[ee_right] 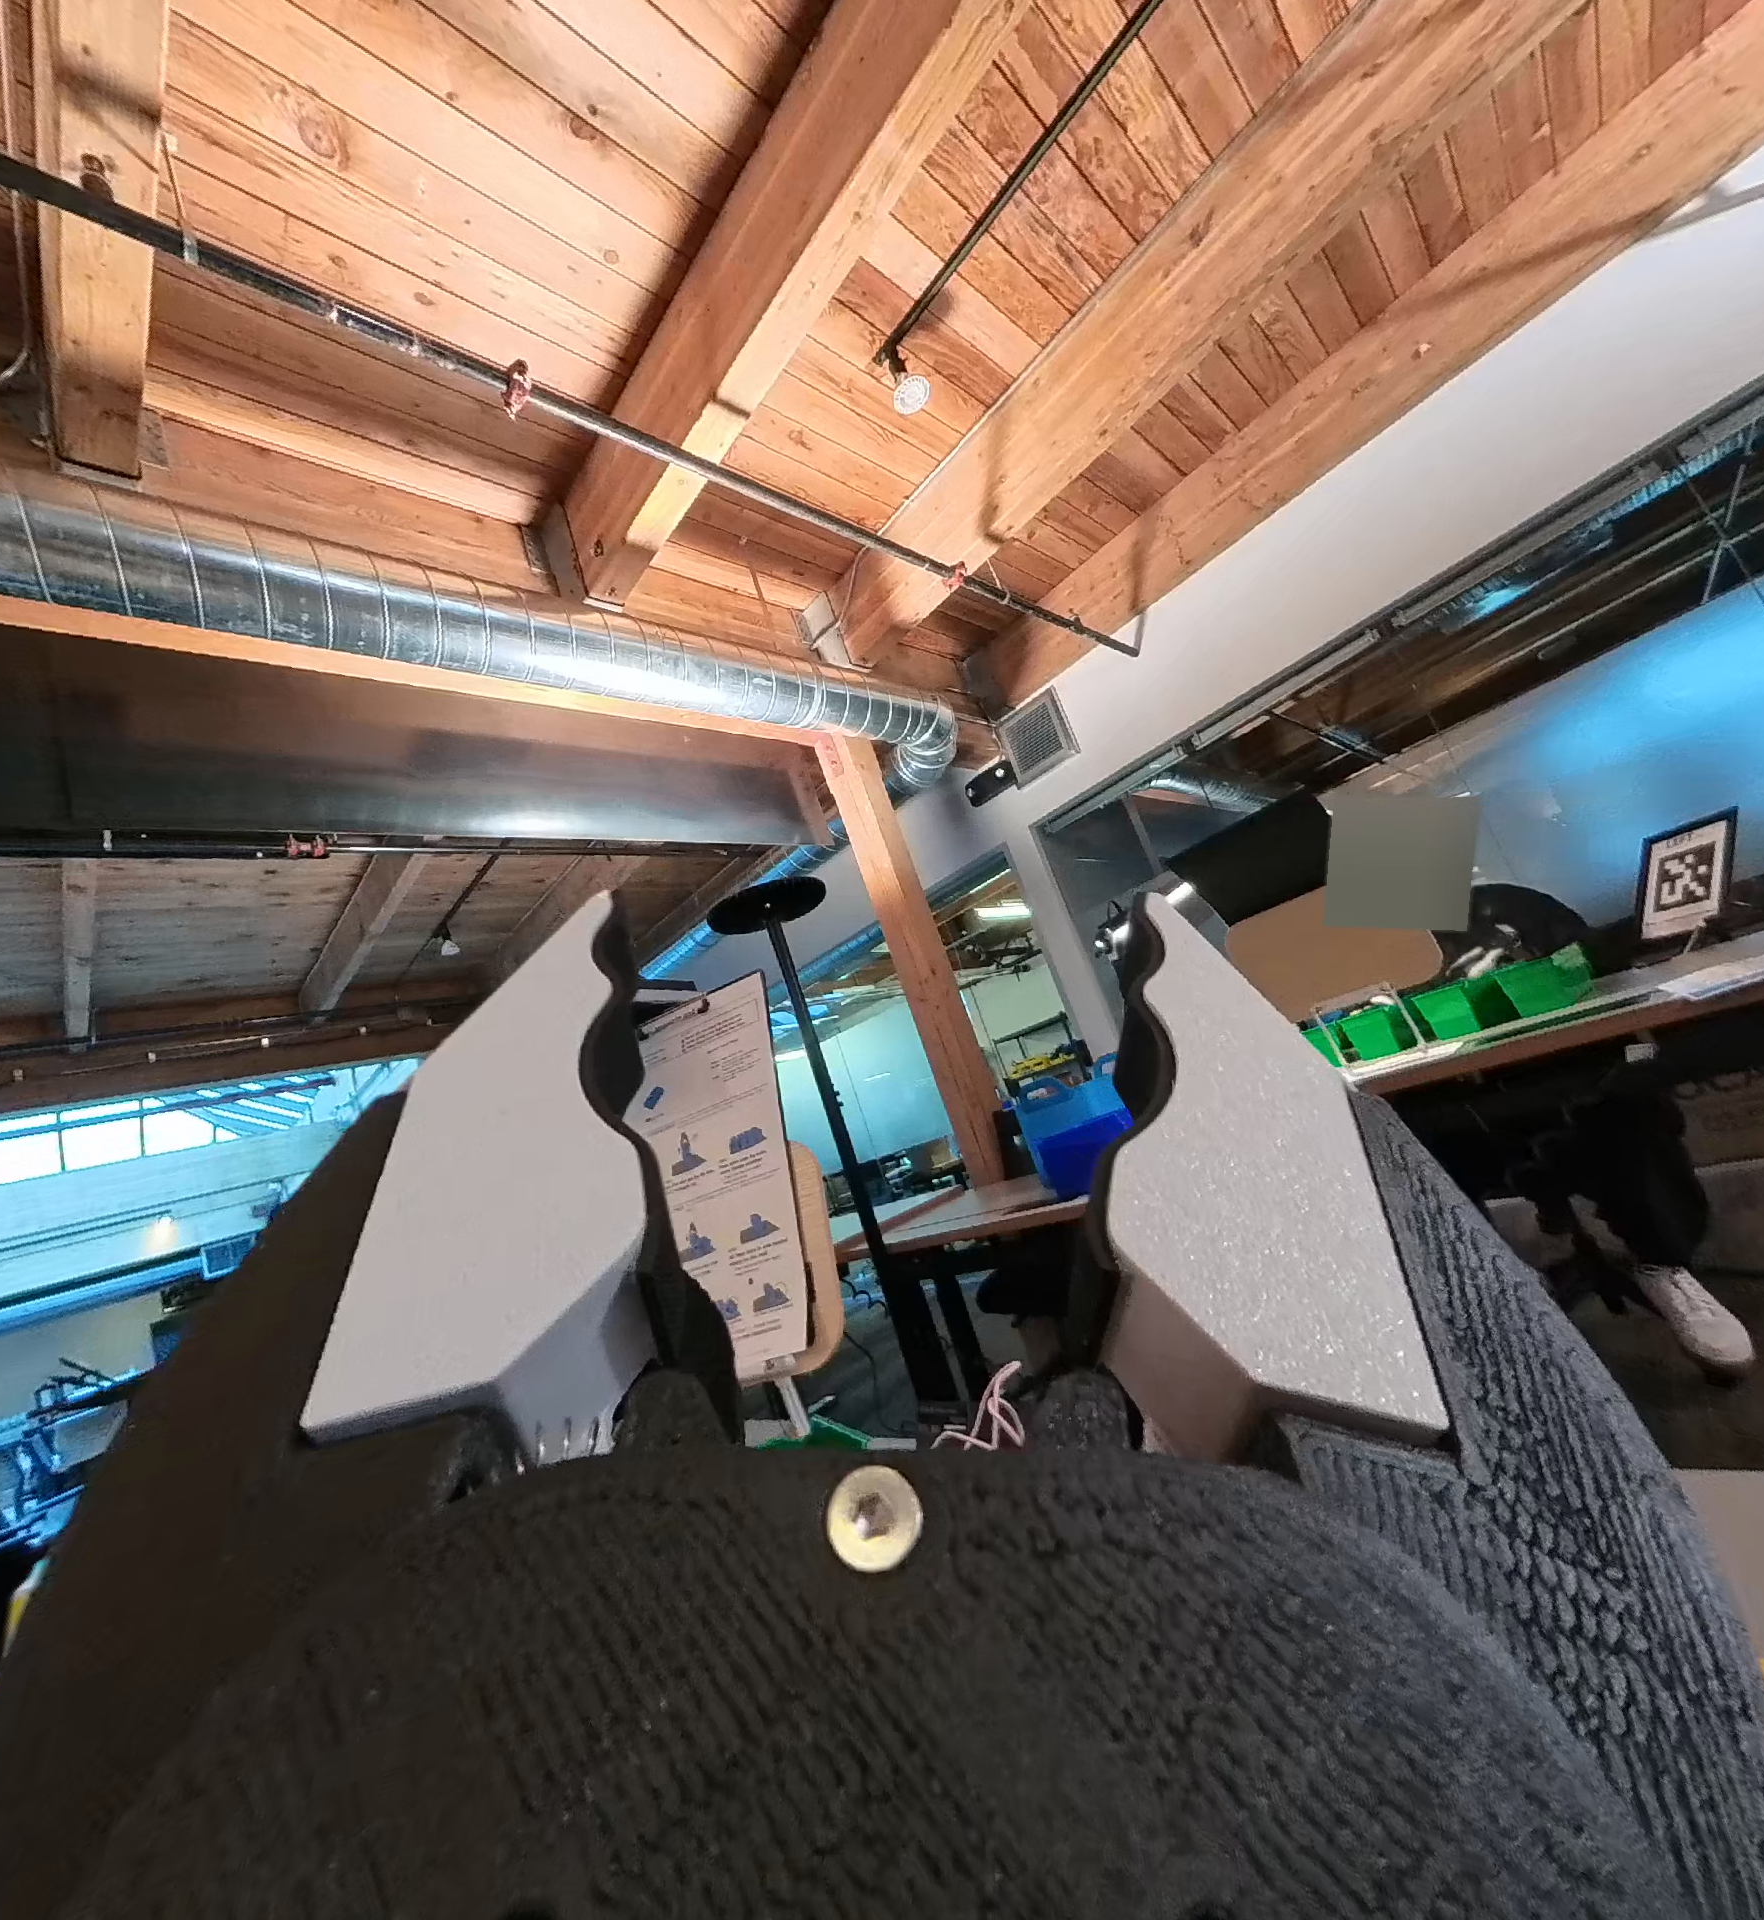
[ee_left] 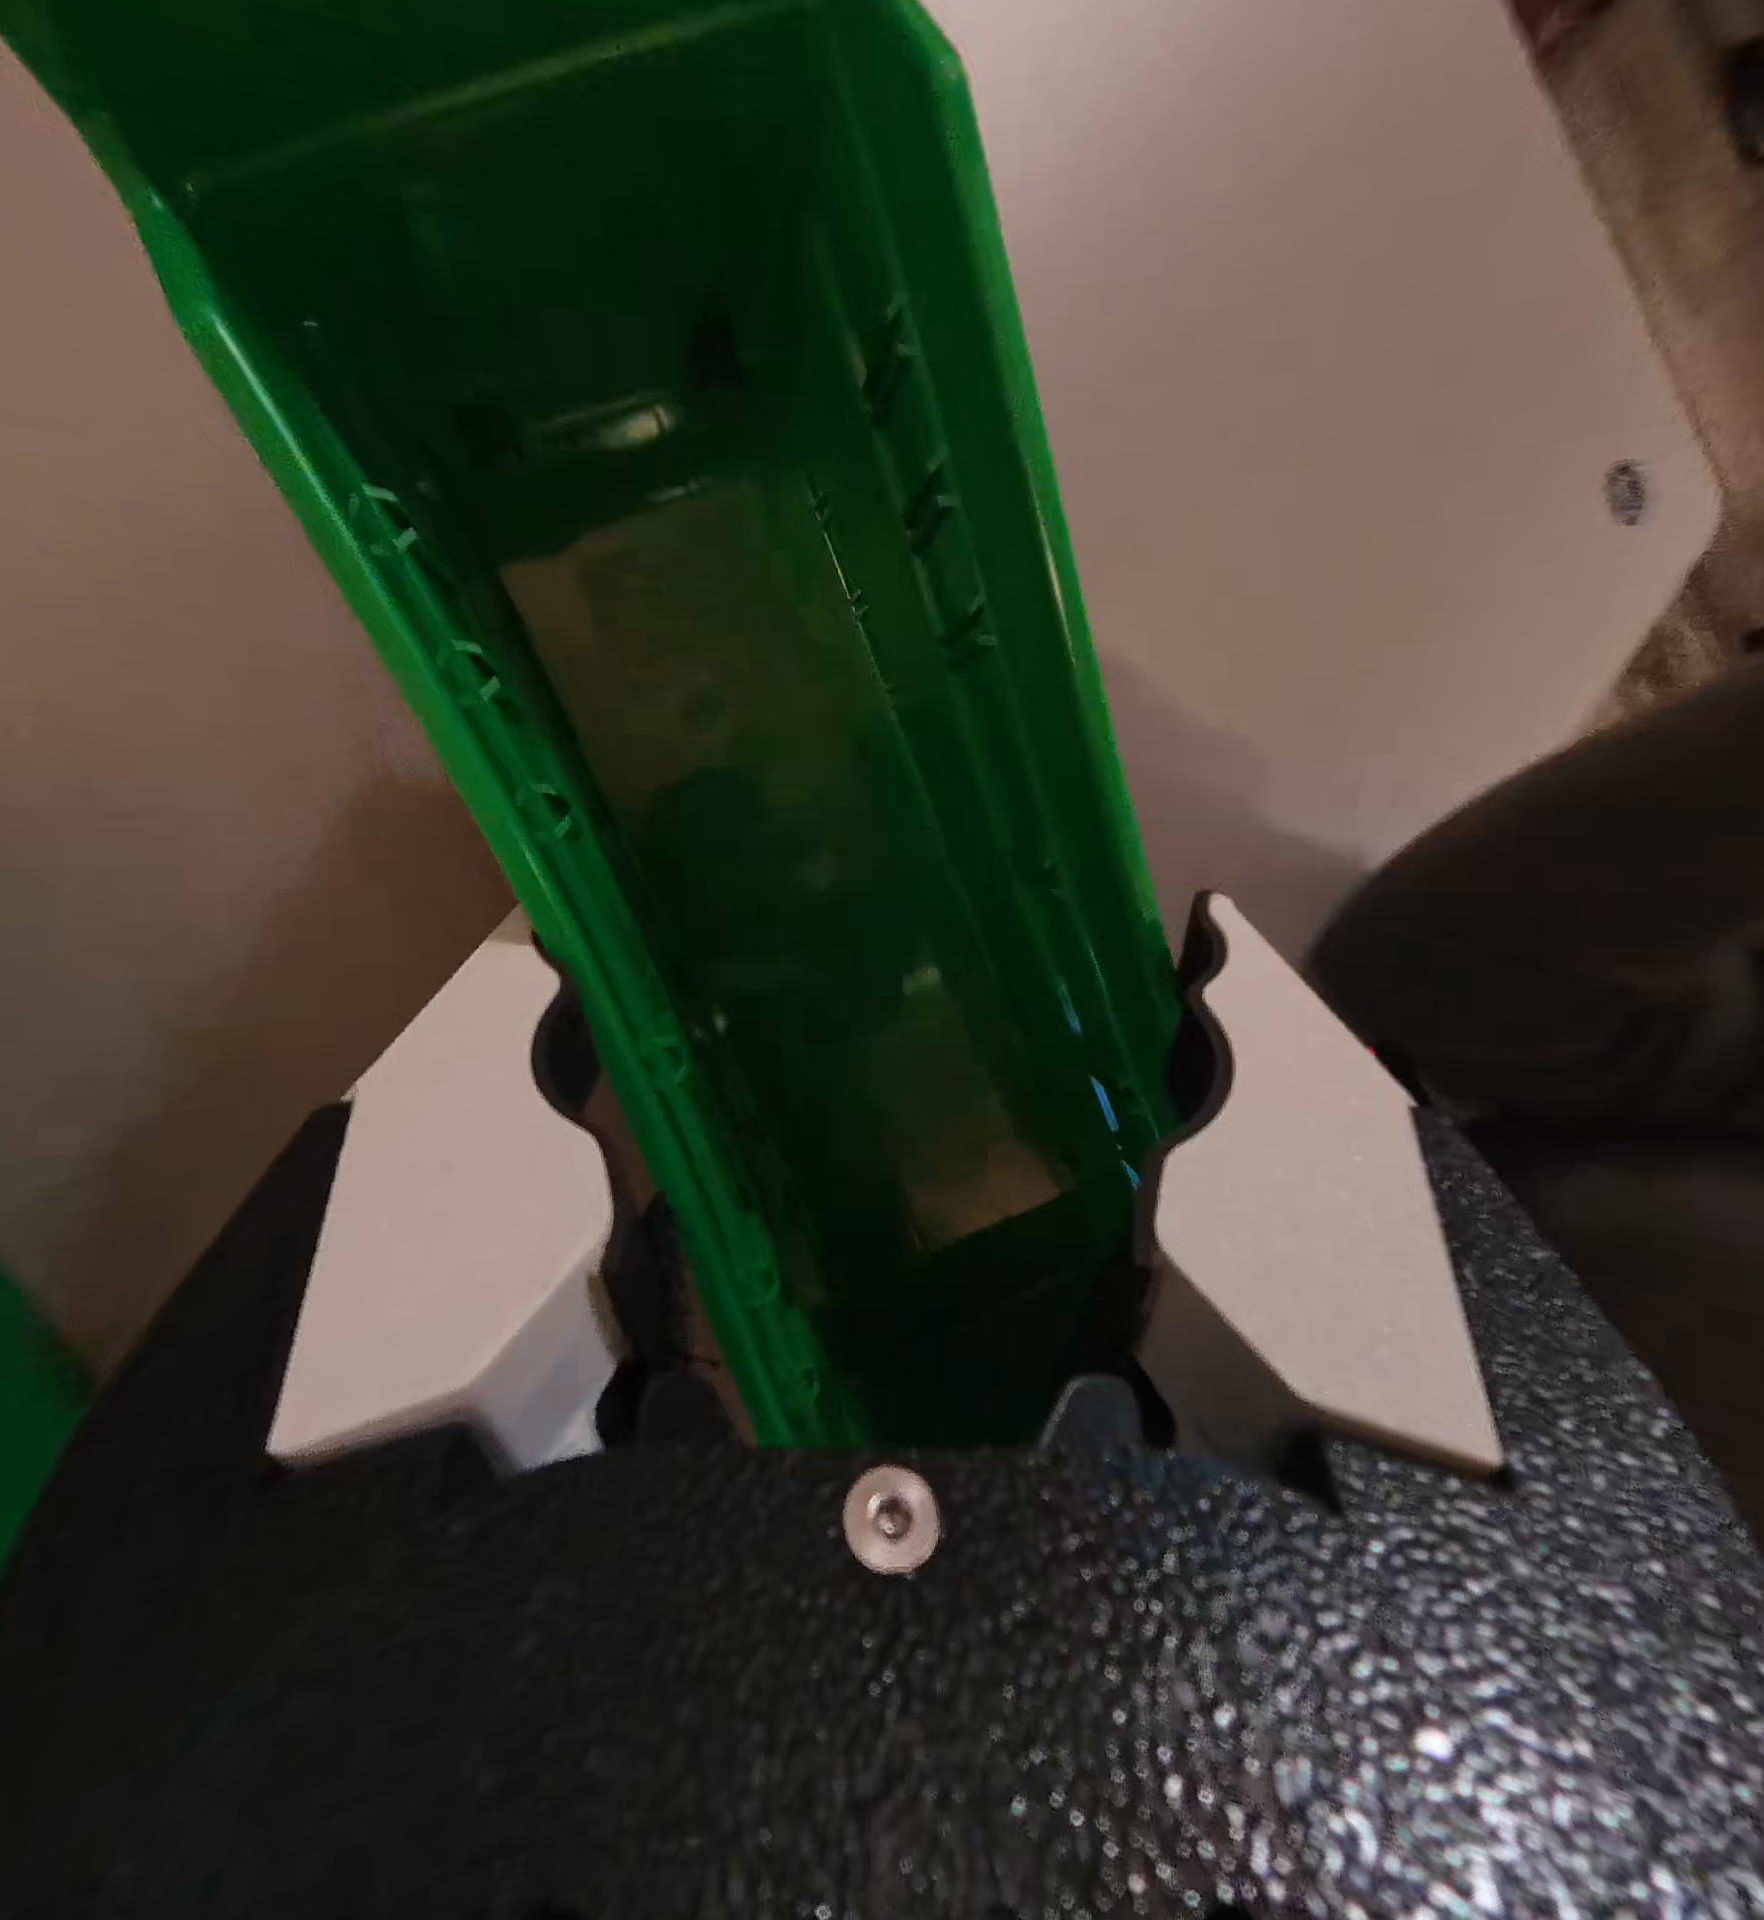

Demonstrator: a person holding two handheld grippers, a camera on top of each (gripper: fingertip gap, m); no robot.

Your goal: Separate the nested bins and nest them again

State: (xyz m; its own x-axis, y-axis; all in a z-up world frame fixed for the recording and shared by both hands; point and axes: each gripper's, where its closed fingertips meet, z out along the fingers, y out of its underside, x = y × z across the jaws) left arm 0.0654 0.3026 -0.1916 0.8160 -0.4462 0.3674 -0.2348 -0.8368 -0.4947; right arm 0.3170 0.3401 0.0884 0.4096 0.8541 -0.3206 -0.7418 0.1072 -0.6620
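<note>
Right wrist view: a timber plank ceiling [ee_right: 462, 208] with heavy wooden beams spans the upper field, crossed by a ribbed silver ventilation duct [ee_right: 442, 623] and thin dark pipes; below it lie glass partitions, a wooden post and a long wooden workbench [ee_right: 1584, 1013] at far right carrying a row of small green plastic bins [ee_right: 1460, 1003], with a square black-and-white marker card [ee_right: 1686, 878] standing behind them. A seated person in dark clothing [ee_right: 1626, 1143] occupies the space beneath that bench. Nearer the centre stand a blue plastic tote [ee_right: 1070, 1127] on a second table and an upright printed instruction sheet [ee_right: 727, 1164] on a stand. The right gripper [ee_right: 873, 1039], black-bodied with grey fingers, points upward into the room; its jaws are spread apart and hold nothing. Left wrist view: a pale, smooth tabletop [ee_left: 1273, 416] fills the background, its edge visible at upper right, with a dark blurred shape at right that cannot be identified. A long, narrow, translucent green plastic bin [ee_left: 649, 416] extends away from the camera, its open interior facing the lens. The left gripper [ee_left: 873, 987] pinches this bin's near end, one grey finger [ee_left: 462, 1143] pressed against each long outer wall. Whether a second bin is nested inside cannot be told.
</note>
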